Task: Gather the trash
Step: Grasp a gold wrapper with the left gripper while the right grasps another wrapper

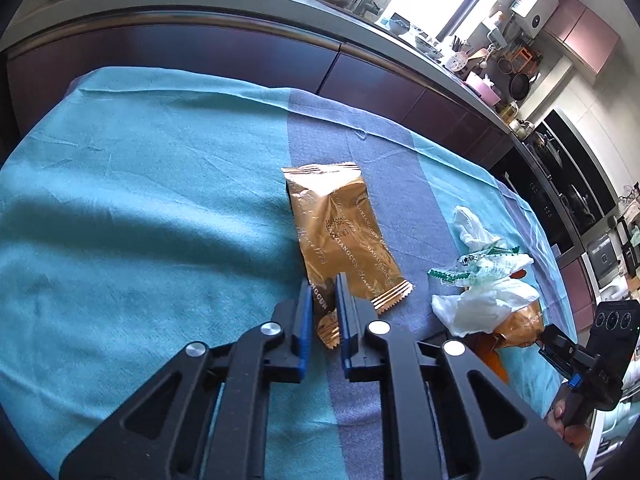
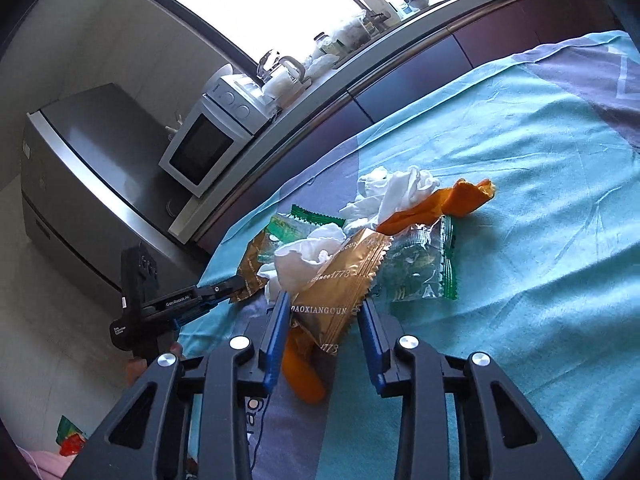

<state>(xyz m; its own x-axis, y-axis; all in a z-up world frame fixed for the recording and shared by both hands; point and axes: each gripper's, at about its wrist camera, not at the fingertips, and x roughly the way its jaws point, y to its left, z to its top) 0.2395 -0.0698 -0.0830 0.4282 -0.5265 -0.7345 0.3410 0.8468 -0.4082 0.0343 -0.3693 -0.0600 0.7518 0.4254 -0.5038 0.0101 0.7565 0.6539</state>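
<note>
My left gripper [image 1: 325, 284] is shut on the near end of a gold snack wrapper [image 1: 340, 232] that lies on the teal and grey cloth [image 1: 140, 200]. To its right is a trash pile: white tissues [image 1: 486, 304], a green-printed clear wrapper [image 1: 476, 266] and another gold wrapper [image 1: 520, 326]. My right gripper [image 2: 325, 302] is open, its fingers on either side of a gold wrapper [image 2: 340, 284] at the near edge of that pile, with orange peel [image 2: 444, 204], tissues [image 2: 392, 188] and the green wrapper [image 2: 420, 268]. The left gripper shows in the right wrist view [image 2: 236, 282] on its gold wrapper [image 2: 254, 264].
A dark kitchen counter [image 1: 280, 20] with cluttered dishes runs behind the table. A white microwave [image 2: 208, 140] stands by a steel fridge [image 2: 88, 168]. The cloth's edge drops off at the left in the right wrist view [image 2: 224, 248].
</note>
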